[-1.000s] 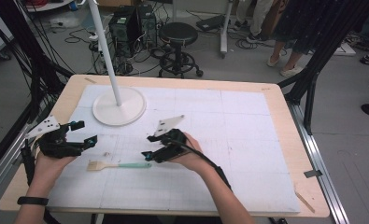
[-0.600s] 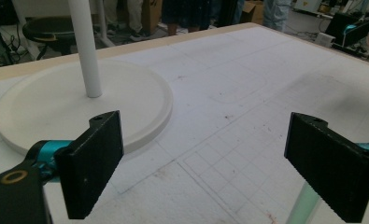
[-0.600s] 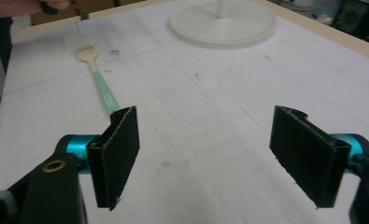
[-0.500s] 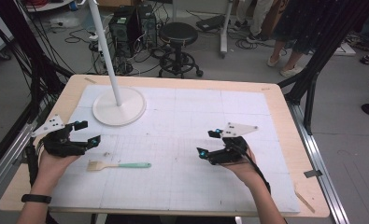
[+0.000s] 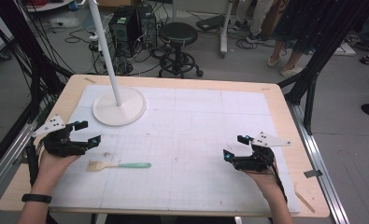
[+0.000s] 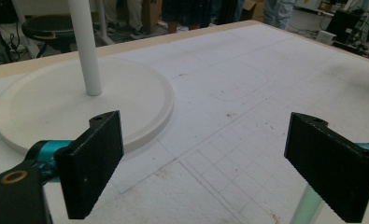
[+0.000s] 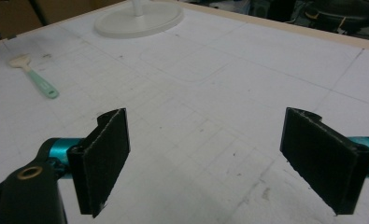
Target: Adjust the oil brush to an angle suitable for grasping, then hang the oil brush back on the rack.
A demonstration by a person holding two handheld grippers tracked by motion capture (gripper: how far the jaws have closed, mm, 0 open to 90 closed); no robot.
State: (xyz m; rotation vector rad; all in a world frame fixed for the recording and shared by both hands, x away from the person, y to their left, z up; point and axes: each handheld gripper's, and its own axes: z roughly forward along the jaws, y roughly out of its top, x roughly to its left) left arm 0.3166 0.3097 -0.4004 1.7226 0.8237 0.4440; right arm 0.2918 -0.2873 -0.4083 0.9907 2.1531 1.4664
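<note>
Mint-green plastic makes up the handle of the small pastry brush (image 5: 119, 165), whose pale bristle head points left while its handle runs out to the right, so its long axis lies nearly level across the near part of the white gridded mat (image 5: 191, 140). At the far left of the high view, the left gripper (image 5: 86, 133) rests on the mat with its jaws spread wide and nothing between them, just beyond the brush's bristle end and close to it; its own camera looks over the mat toward the round white lamp base (image 6: 79, 100) with its upright white pole (image 6: 85, 44). Judging from this layout, the left hand is plainly the nearer one: the brush lies just near-side and a little right of those jaws, so a short drop toward the near edge, with the jaws turned across the handle, looks like what a grasp would call for. Further right, the middle of the mat is bare. At the right side, the right gripper (image 5: 234, 147) sits well apart from the brush, its jaws having just been opening and now standing wide with nothing between them; from its camera the brush (image 7: 32, 77) shows far off to the upper left. No container stands on the light wooden table (image 5: 285, 107).
</note>
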